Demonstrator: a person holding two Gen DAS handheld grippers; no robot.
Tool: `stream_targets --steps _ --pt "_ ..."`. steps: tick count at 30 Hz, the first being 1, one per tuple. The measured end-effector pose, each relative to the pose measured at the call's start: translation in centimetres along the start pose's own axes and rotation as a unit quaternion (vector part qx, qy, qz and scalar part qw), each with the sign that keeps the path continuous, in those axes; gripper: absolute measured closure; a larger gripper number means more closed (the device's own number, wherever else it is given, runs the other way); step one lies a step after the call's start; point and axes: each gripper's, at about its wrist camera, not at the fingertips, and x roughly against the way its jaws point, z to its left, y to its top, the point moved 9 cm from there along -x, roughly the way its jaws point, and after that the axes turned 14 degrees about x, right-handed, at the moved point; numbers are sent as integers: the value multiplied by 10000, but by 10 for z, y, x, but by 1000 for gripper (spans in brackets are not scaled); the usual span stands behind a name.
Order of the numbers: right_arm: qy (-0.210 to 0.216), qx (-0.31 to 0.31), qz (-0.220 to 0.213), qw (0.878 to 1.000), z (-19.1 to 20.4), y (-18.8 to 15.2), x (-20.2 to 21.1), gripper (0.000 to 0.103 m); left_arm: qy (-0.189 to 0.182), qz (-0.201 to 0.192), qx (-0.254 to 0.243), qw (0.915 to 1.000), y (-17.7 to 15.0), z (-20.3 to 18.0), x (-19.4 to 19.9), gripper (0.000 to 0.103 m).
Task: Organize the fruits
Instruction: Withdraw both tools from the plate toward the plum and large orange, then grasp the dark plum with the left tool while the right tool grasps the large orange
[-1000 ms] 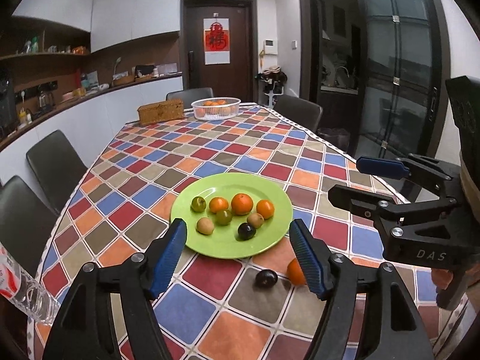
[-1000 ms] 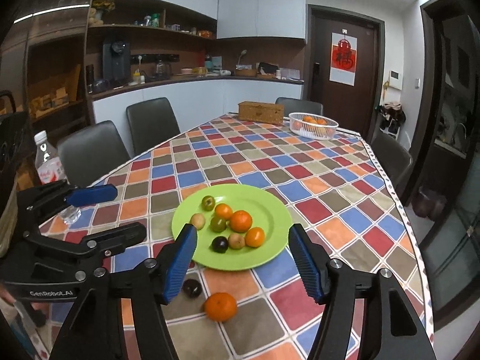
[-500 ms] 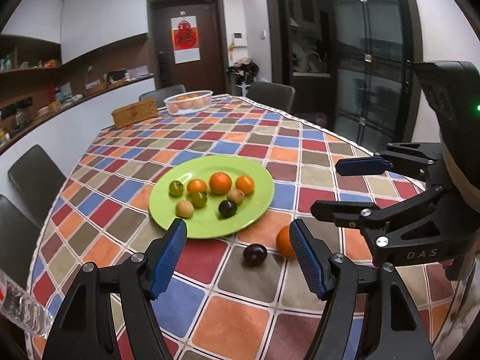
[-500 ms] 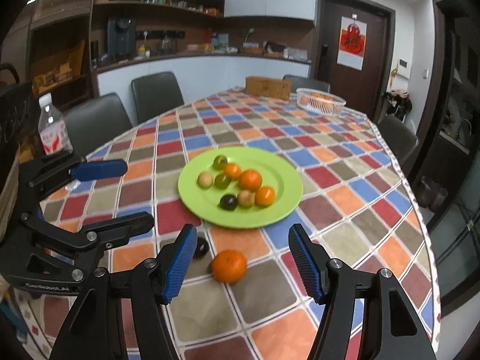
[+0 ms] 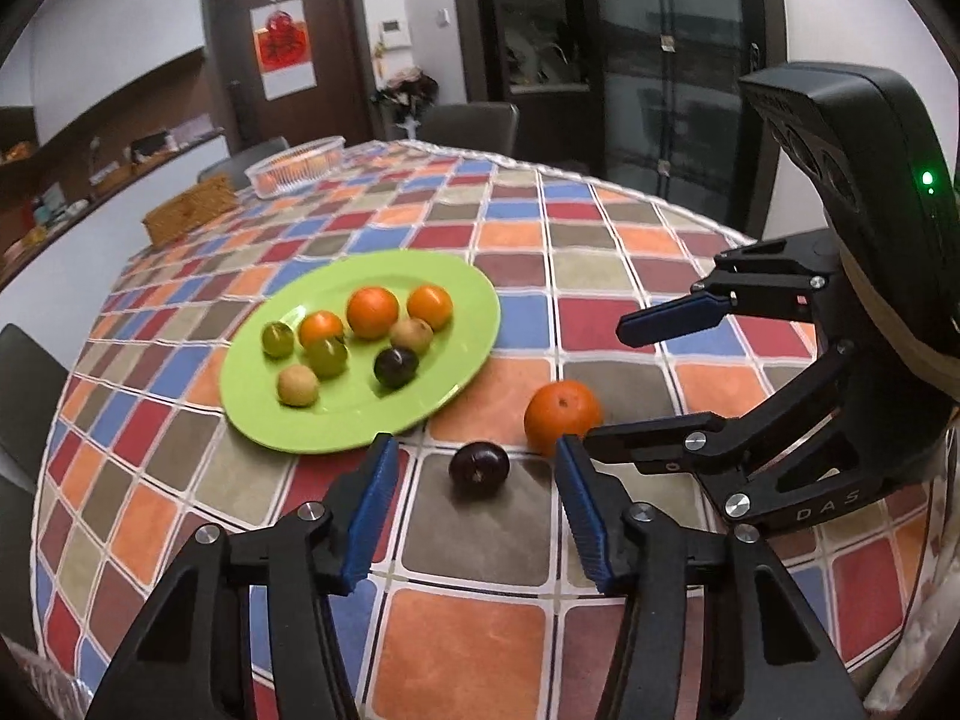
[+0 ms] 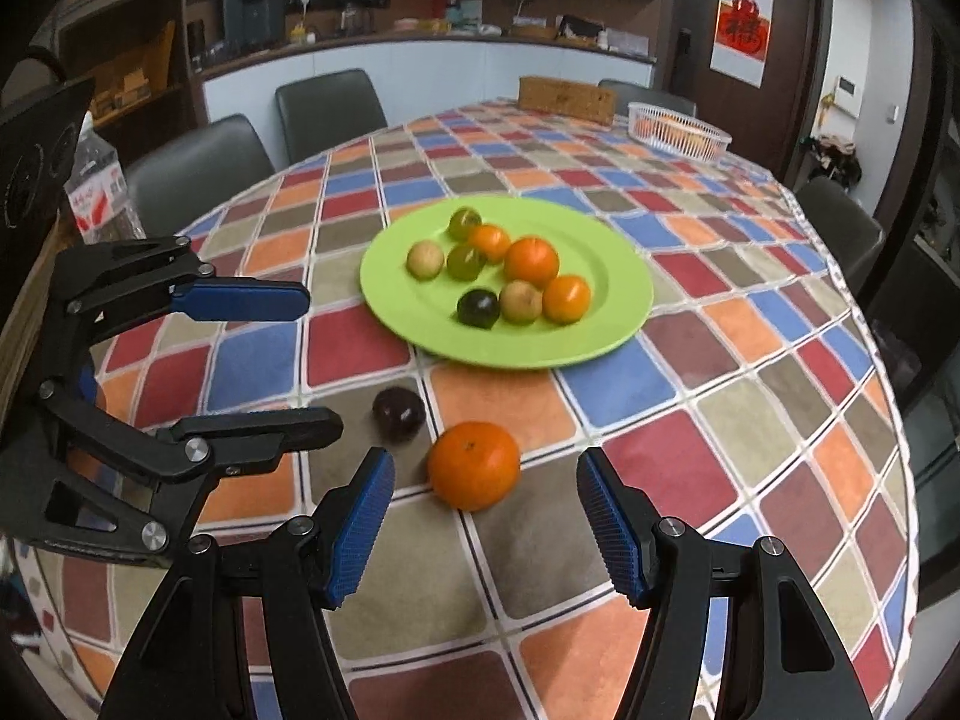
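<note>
Near the desk's near edge, on the chequered cloth, lie two loose fruits: a plum and, just beside it, an orange, not touching. Just beyond them sits the plate, holding three smaller oranges, two green fruits, two tan ones and another dark plum. The left tongs point down at the loose plum; their jaws have just been closing, yet they are still apart, the plum lying ahead of the blue pads with neither pad on it. The right tongs hang over the orange with jaws spread and nothing pressed between them. Toward the desk's far end stand a white basket of fruit and a woven box. Dark chairs line the desk's sides.
</note>
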Motion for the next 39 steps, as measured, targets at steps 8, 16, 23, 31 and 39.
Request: stream_targets --steps 8,16,23,31,39 --pt "181 61 256 9995 2 -11 -23 41 -154 500 -139 9985 -9 1 -32 61" --pt "364 114 319 9988 5 -12 -36 49 -185 707 -116 9973 -13 3 -47 72" --pt "493 115 304 9983 6 -10 -42 55 -220 714 -31 9972 -11 5 -49 75" --pt "552 23 286 9981 6 -10 -45 61 -183 686 50 9975 -10 6 -49 75" --pt "468 -214 187 9985 -2 -11 -37 61 -119 653 171 9976 -7 5 -47 76"
